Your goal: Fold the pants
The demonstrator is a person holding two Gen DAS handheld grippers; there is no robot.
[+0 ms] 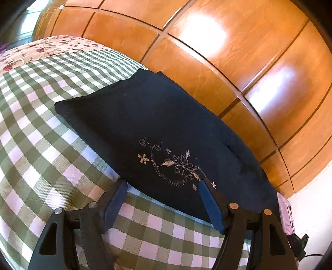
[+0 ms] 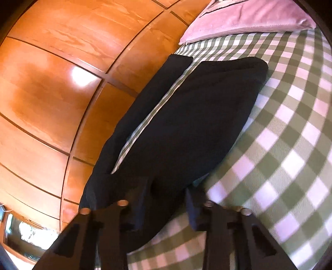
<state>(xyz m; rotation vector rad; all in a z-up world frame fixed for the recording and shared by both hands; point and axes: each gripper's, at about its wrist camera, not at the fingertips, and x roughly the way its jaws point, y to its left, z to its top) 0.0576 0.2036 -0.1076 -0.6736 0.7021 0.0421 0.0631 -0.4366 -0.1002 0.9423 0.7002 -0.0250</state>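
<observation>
Dark navy pants [image 1: 157, 124] with pale floral embroidery lie flat on a green-and-white checked bed cover [image 1: 41, 149]. My left gripper [image 1: 164, 182] is open, its fingers straddling the near edge of the pants by the embroidery, holding nothing. In the right wrist view the pants [image 2: 186, 124] stretch away with the two legs apart and a strip of cover between them. My right gripper [image 2: 168, 187] is open, low over the near end of the pants, with cloth lying between the fingers.
A glossy wooden wardrobe [image 1: 228, 52] runs along the bed's far side. A floral quilt [image 1: 51, 45] lies at one end of the bed. A pink pillow [image 2: 249, 18] lies at the other end. A small dark device with a cable [image 1: 298, 243] sits by the bed edge.
</observation>
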